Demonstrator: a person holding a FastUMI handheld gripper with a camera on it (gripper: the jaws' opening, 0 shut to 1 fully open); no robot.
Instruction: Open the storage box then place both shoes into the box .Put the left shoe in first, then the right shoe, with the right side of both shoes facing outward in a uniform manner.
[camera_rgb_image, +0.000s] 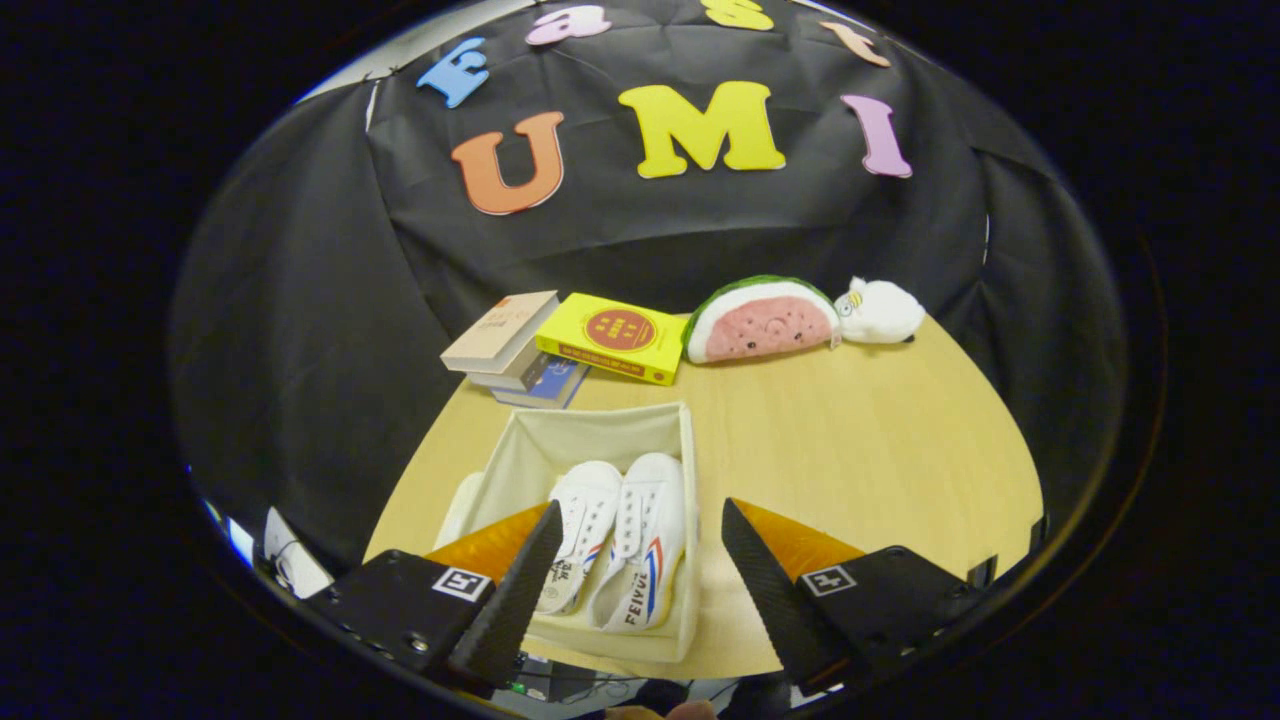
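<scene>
Storage box (520, 455) open, both shoes (640, 540) inside, "FEIYUE" on side; tongs (640, 520) wide apart, empty.

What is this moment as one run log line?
gripper: open, empty | both shoes: inside storage box | lid: open

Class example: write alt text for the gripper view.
Two white shoes lie side by side inside an open fabric storage box on a wooden table. The open gripper hovers above them, holding nothing.
</scene>
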